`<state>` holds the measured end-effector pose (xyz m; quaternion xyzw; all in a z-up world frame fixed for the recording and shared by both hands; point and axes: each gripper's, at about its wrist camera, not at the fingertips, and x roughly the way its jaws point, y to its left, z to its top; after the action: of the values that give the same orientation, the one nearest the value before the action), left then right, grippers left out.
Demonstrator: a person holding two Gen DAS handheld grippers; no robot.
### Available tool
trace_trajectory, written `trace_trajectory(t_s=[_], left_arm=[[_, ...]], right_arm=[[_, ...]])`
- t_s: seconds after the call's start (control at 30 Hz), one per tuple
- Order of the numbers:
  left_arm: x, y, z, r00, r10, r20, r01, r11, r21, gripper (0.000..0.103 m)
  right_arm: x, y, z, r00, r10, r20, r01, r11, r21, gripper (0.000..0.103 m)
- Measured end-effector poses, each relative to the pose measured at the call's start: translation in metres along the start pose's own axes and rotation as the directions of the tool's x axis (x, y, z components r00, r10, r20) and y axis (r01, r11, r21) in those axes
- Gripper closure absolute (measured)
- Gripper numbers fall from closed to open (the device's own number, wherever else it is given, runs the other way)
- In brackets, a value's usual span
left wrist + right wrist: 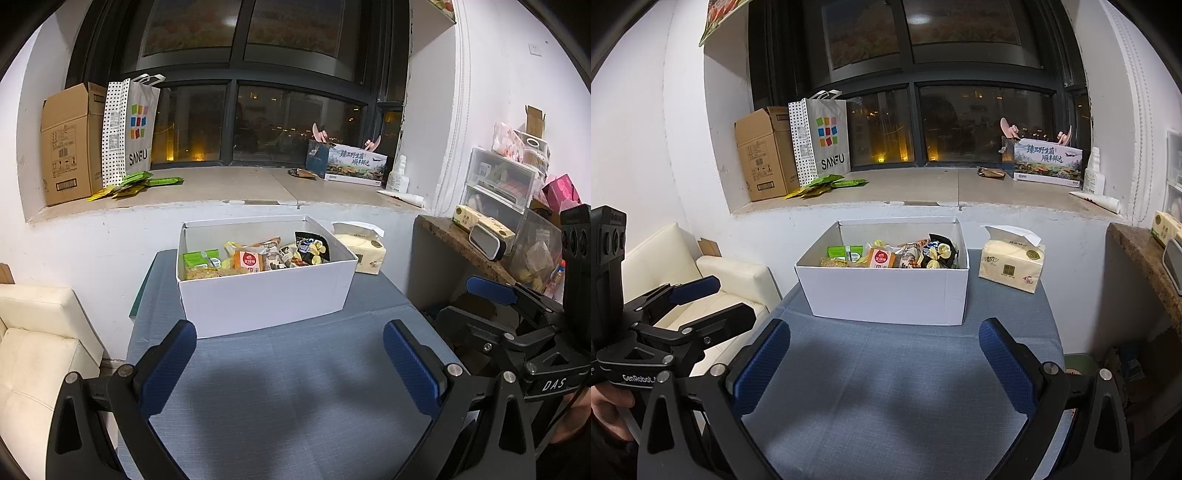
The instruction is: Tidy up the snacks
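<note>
With snacks (pixel 886 254) filling the white box (pixel 886 295) near the tabletop's (pixel 886 369) far edge, both grippers (pixel 290 363) (pixel 884 365) hover released and empty; the tidying looks nearly finished.

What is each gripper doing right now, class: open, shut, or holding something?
Left gripper: open, holding nothing, above the blue table short of the white snack box.
Right gripper: open, holding nothing, also short of the box.

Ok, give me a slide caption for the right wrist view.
Open right tool hovers above blue table, facing the white snack box beside a tissue pack.
</note>
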<state>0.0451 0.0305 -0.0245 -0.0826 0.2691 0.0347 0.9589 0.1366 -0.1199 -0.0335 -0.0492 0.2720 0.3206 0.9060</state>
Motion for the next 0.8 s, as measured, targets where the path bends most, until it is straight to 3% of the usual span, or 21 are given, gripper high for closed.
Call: trace_trajectory(t_s=[0.8], left_arm=[[-0.0013, 0.0003, 0.0006, 1.000, 0.004, -0.004, -0.004, 1.000, 0.004, 0.000]], right_arm=[[0.0001, 0.0024, -0.0029, 1.000, 0.002, -0.006, -0.002, 1.000, -0.004, 0.000]])
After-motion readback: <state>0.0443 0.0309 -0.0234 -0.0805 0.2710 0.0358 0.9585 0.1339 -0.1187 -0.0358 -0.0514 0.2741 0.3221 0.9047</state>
